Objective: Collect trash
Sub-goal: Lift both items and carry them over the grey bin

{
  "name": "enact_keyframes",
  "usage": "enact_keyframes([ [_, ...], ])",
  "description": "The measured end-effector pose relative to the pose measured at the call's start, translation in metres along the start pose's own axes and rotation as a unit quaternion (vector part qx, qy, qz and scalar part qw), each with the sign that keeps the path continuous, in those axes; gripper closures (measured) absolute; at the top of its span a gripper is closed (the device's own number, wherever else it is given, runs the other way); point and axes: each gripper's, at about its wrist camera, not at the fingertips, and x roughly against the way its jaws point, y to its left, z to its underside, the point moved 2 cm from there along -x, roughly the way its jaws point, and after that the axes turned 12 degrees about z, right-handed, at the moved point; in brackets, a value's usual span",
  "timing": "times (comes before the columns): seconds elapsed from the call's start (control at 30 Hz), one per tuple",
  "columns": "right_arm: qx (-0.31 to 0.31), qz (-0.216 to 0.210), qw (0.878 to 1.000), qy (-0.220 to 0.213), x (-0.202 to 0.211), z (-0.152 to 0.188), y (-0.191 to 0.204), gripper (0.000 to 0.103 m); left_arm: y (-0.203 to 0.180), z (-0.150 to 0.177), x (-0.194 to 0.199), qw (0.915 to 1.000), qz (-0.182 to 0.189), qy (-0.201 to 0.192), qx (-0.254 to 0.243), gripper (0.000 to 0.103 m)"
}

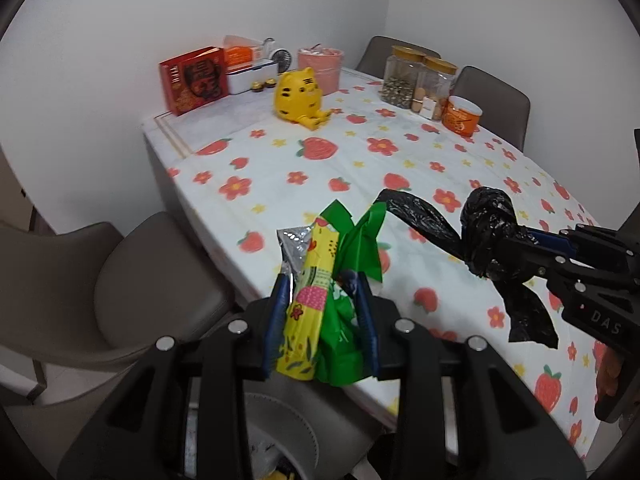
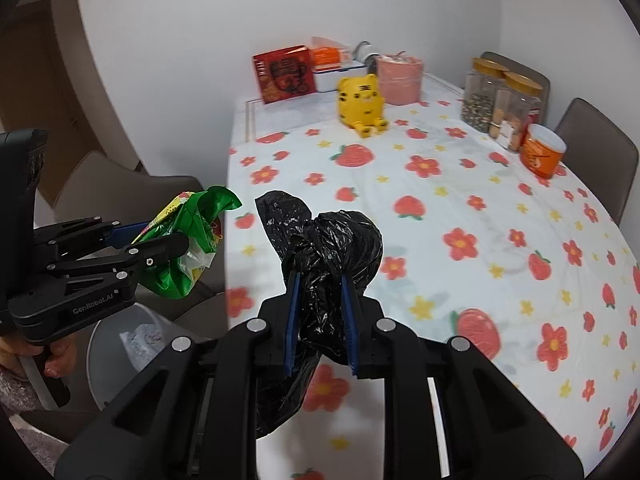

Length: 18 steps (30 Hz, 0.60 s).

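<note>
Above the surface (image 1: pixel 280 168) edge, the left hand-held gripper (image 1: pixel 320 312) clamped crumpled wrappers (image 1: pixel 316 300); the right hand-held gripper (image 2: pixel 320 312) pinched a knotted black bag (image 2: pixel 332 248) between its fingers.

Left gripper (image 1: pixel 320 312): matte black linkage body with angular cut-outs, round silver pivot bolts on the arms, blue pads lining the insides of both fingers. Side plate lettered "GenRobot.AI" in grey. Right gripper (image 2: pixel 320 312): same black build, silver bolts, blue pads; side lettering reads "DAS". Hand (image 2: pixel 56 360) wraps the left grip; a pale, fuzzy sleeve (image 2: pixel 18 396) covers the wrist.
</note>
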Motion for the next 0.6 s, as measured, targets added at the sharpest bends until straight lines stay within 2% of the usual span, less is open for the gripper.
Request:
enact_keyframes([
  [0.27,0.081,-0.074,0.994,0.003,0.028,0.024,0.122,0.085,0.055,0.069,0.072,0.9967,-0.053,-0.01,0.062,0.07],
  [0.4,0.139,-0.116,0.983,0.015,0.04,0.042,0.177,0.085,0.07,0.094,0.101,0.9918,-0.078,-0.022,0.099,0.07],
  [0.6,0.215,-0.168,0.962,0.014,0.056,0.053,0.223,0.085,0.088,0.131,0.144,0.9781,-0.127,-0.048,0.158,0.07],
])
